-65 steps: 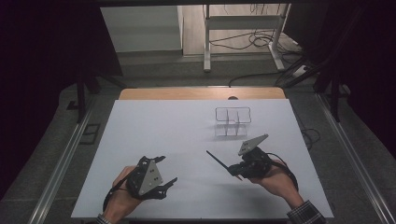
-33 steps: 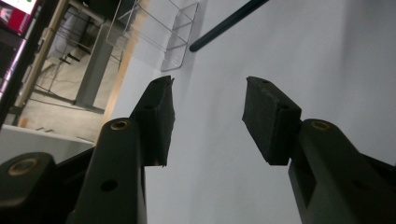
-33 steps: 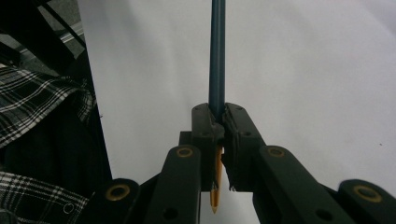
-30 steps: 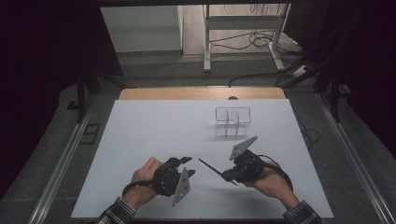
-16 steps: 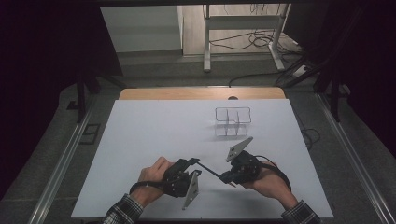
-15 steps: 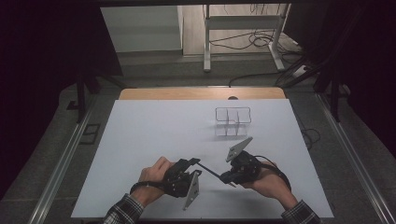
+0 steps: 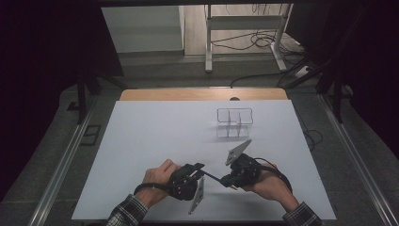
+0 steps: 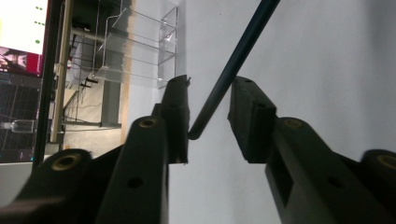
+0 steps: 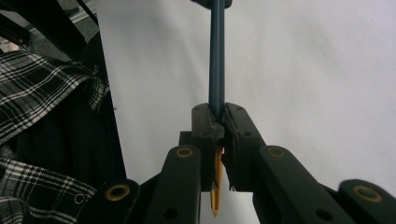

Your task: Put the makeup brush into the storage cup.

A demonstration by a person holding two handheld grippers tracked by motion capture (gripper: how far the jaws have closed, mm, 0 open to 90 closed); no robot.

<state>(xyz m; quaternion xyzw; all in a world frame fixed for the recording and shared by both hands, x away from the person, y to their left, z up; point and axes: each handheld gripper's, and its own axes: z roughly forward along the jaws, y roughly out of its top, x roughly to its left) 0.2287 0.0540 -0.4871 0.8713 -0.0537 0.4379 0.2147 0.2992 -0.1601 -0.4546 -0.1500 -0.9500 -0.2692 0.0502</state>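
Observation:
A dark blue pencil (image 7: 212, 177) lies level just above the white table, and my right gripper (image 7: 227, 181) is shut on it near its yellowish sharpened tip (image 9: 215, 196). In the right gripper view the shaft (image 9: 217, 56) runs straight up from the pinched jaws (image 9: 218, 116). My left gripper (image 7: 201, 170) straddles the pencil's blunt far end. In the left gripper view that end (image 8: 233, 60) sits between the jaws (image 8: 212, 100), which have just been closing. It lies against the left pad (image 8: 180, 112), with a gap to the right pad.
A clear plastic compartment rack (image 7: 234, 123) stands on the white table sheet (image 7: 155, 136) beyond the hands, and it also stands behind the left jaw in the left gripper view (image 8: 140, 51). A plaid sleeve (image 9: 42, 93) is close beside the right gripper. Cables and a stand lie on the floor past the table.
My left hand has moved right until its jaws came around the pencil's free end, and the jaws have narrowed. The right hand and the pencil have stayed put.

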